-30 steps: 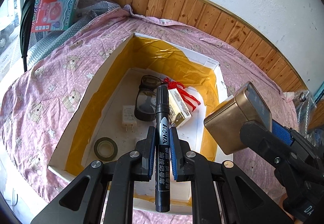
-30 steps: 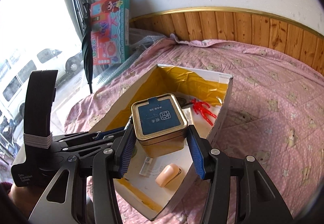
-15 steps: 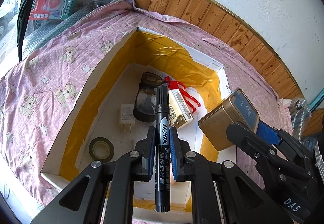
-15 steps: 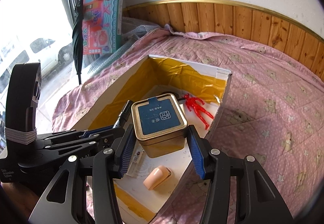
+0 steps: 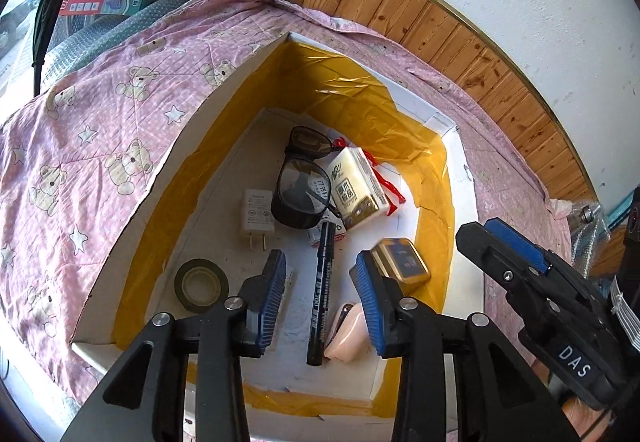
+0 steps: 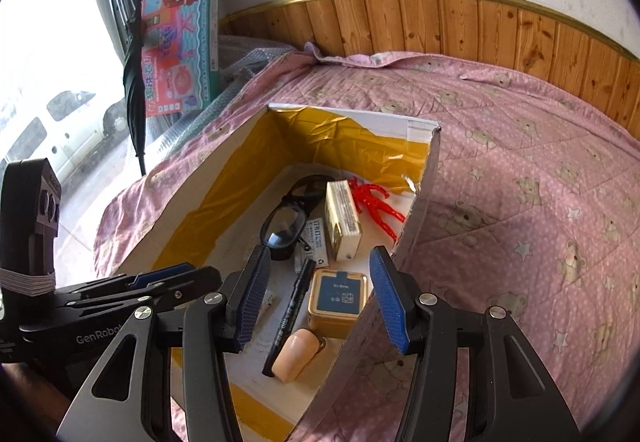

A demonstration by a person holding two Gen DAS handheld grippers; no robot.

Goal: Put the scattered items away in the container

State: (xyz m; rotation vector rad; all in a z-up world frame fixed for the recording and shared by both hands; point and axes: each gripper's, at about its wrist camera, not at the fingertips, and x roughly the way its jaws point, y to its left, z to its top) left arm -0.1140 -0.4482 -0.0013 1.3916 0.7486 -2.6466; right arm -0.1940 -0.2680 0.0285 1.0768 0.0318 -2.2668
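A white cardboard box [image 5: 224, 110], its inner walls lined with crinkled yellow tape, sits on a pink quilted bedspread [image 6: 520, 202] printed with bears and stars. Both grippers hover above the box, jaws spread wide, holding nothing: left gripper [image 5: 320, 296], right gripper [image 6: 316, 296]. On the box floor lies a slim black marker [image 5: 320, 294], and just beside it a squat gold tin [image 6: 338, 302] with a dark blue lid. A peach, rounded object [image 6: 296, 356] near the tin is partly hidden by the left gripper's finger and hard to identify. Farther in lie dark glasses [image 5: 298, 190], a tissue pack [image 5: 356, 190], a half-covered red plastic figure [image 6: 376, 204], a white plug [image 5: 257, 214] and a tape roll [image 5: 201, 284].
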